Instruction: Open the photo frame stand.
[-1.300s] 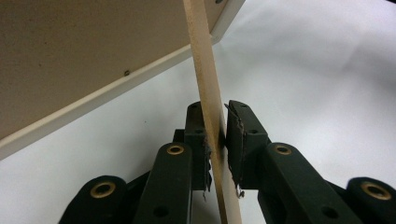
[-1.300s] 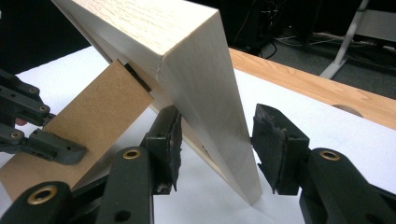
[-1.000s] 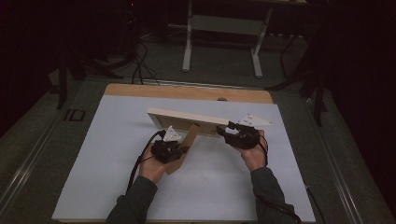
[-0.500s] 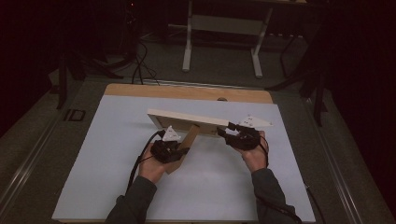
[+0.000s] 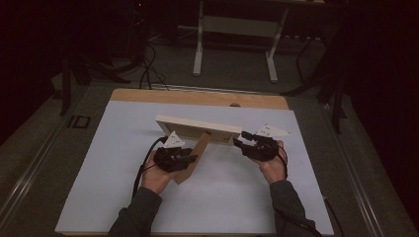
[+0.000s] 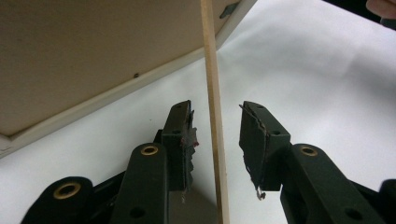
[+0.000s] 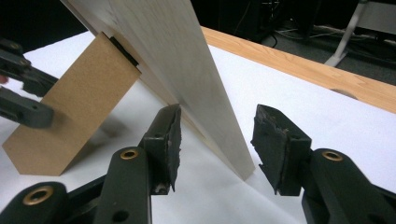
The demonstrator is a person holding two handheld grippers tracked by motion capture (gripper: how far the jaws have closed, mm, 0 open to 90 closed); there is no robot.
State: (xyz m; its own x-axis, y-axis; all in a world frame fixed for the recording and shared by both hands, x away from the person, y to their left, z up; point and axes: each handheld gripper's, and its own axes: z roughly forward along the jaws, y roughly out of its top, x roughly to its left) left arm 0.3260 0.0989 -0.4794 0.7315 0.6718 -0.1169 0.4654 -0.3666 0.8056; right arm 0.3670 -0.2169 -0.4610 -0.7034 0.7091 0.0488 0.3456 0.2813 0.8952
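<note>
A picture frame (image 5: pixel 197 127) stands tilted at the desk's (image 5: pixel 99 187) centre, its brown back stand (image 5: pixel 193 157) reaching toward 7 o'clock. The left tongs (image 6: pixel 215 135) gape narrowly around the stand's thin edge, not clamped. The right tongs (image 7: pixel 215 140) sit wide open astride the frame's end at 3 o'clock.

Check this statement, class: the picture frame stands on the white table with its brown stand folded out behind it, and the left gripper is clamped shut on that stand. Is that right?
Not quite. The left gripper is open: in the left gripper view the thin edge of the brown stand runs between its jaws with a gap on each side. The rest holds: the picture frame stands on the white table with its stand folded out behind it.
</note>
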